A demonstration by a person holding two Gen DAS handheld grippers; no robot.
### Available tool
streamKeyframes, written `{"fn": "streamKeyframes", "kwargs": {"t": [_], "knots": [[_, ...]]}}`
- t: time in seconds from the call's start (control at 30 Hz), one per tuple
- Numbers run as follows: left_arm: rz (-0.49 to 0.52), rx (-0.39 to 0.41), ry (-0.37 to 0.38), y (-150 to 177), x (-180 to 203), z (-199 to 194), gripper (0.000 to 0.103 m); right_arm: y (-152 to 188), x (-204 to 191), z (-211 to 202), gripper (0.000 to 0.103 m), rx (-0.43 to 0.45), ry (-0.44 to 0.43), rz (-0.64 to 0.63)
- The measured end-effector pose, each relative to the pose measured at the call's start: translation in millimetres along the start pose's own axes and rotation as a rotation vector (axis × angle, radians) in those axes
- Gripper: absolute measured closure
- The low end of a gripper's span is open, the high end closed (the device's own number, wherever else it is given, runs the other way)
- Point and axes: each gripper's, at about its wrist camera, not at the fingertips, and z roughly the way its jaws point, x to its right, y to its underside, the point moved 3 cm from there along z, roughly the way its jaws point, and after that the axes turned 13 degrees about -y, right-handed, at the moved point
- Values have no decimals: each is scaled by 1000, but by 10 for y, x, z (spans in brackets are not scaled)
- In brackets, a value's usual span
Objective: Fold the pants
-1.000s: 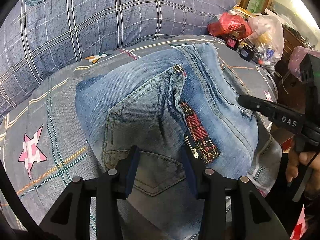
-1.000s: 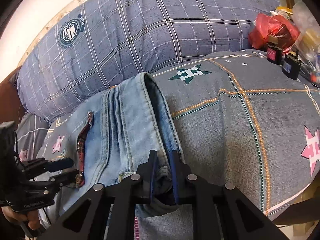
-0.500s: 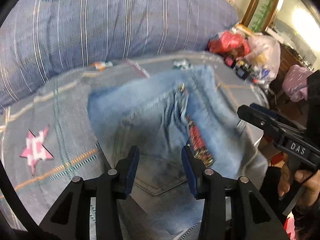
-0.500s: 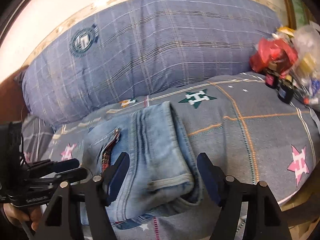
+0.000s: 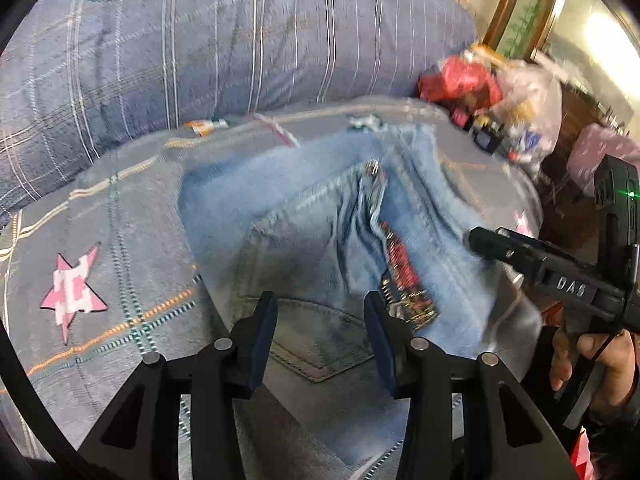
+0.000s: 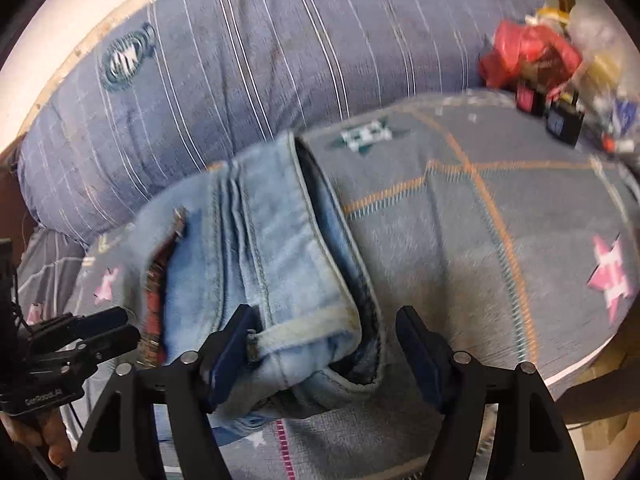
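Now, right gripper (image 6: 320,354): jaws just opened, astride jeans (image 6: 276,256) hem
Left gripper (image 5: 320,332): agape, empty, above jeans' pocket
Risk: released fold may spring open

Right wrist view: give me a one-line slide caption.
Right tool open astride the cuff end of the folded jeans on the patterned bedspread, its jaws just opened.

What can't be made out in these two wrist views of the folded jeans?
- Left wrist view: motion blur smears the jeans; the red patch pattern is unreadable.
- Left wrist view: the jeans' near end is cut off behind the left gripper.
- Right wrist view: the layers under the hem are hidden by the top fold.
- Both views: items in the clutter are blurred.
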Motion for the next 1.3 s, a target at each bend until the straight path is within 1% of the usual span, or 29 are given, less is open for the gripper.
{"fn": "streamKeyframes", "kwargs": {"t": [0.1, 0.13, 0.2, 0.23, 0.27, 0.3, 0.33, 0.37, 0.4, 0.43, 0.5, 0.53, 0.67, 0.73, 0.87, 0.9, 0.97, 1.0, 1.07, 1.1, 1.13, 1.17, 1.2, 1.3], "knots": [[-14, 4, 8, -7, -34, -35, 57, -106, -88, -206, 27, 60, -12, 1], [-10, -5, 2, 4, -32, -3, 57, -145, -125, -241, 27, 74, -25, -3], [-5, -37, -27, 36, -35, 102, 57, -198, -246, -276, 27, 95, -79, -14], [-8, -63, -32, 69, -43, 161, 57, -204, -305, -248, 27, 90, -113, -19], [-12, -97, -28, 114, -48, 249, 57, -189, -347, -176, 27, 67, -145, -17], [-15, -102, -31, 145, -51, 289, 56, -157, -374, -113, 27, 49, -161, -12], [-16, -94, -29, 163, -53, 295, 55, -98, -364, 25, 27, 9, -168, -6], [-15, -86, -24, 172, -55, 293, 55, -69, -310, 133, 29, -23, -158, -8], [-9, -84, -18, 174, -50, 280, 54, 6, -247, 278, 30, -75, -129, -9], [-1, -84, -20, 175, -47, 269, 54, 100, -149, 428, 31, -106, -121, -8], [4, -88, -17, 189, -65, 218, 52, 130, -105, 417, 31, -52, -153, -38], [-1, -89, -18, 196, -82, 191, 51, 138, -103, 408, 31, -50, -157, -29], [-73, -72, -15, 217, -236, 67, 48, 141, -139, 316, 31, -58, -143, -28], [-98, -73, -14, 248, -301, 73, 45, 117, -151, 212, 31, -52, -141, -11], [-106, -130, -31, 369, -292, 244, 45, -92, -144, 19, 30, 19, -165, 27], [-119, -132, -34, 391, -286, 267, 45, -142, -170, -19, 29, 26, -180, 40], [-136, -130, -39, 404, -278, 284, 45, -286, -218, 33, 30, 35, -217, 63], [-140, -131, -39, 406, -282, 280, 44, -334, -248, 96, 30, 34, -227, 56], [-138, -134, -36, 396, -299, 270, 44, -341, -271, 245, 30, 9, -211, 23], [-138, -131, -31, 384, -307, 248, 44, -322, -253, 384, 30, -32, -185, 5], [-138, -125, -30, 370, -315, 221, 44, -242, -194, 583, 30, -95, -146, -11], [-135, -114, -41, 339, -330, 179, 44, -191, -185, 675, 30, -110, -141, -19], [-128, -96, -58, 303, -342, 136, 44, -163, -171, 661, 30, -76, -159, -47], [-133, -53, -67, 212, -361, 8, 44, -172, -166, 545, 31, -76, -167, -42]]}}
